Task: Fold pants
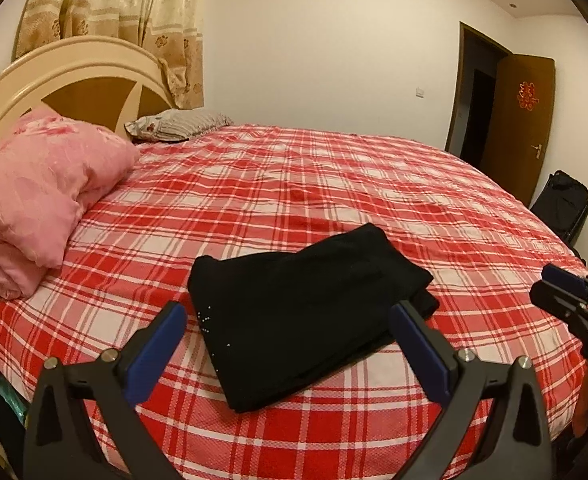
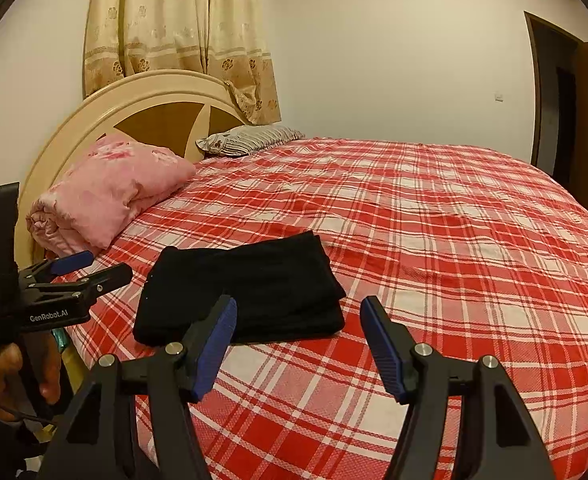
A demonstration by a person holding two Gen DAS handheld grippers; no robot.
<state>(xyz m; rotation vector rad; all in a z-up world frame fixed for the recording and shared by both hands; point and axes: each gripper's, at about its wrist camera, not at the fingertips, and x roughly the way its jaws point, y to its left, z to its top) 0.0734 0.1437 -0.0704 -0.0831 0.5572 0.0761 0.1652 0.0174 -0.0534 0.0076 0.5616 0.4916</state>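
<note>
The folded black pants (image 1: 306, 316) lie on the plaid bed (image 1: 334, 184). The left gripper (image 1: 288, 316) hangs spread wide over the pants' near end, touching nothing.

White lettering reading "GenRobot.AI" is showing on the black body of the left hand-held gripper (image 2: 88, 270), seen at the left edge of the right wrist view; beside that word, at the body's left end, a few lines of smaller white print are sitting, too small to read; on the right hand-held gripper (image 1: 550, 286), at the right edge of the left wrist view, a fragment of white lettering is peeking out, cut off and unreadable; a red ornamental sign (image 1: 527, 96) is hanging on the brown door (image 1: 522, 152), its character too blurred to read with certainty.
</note>
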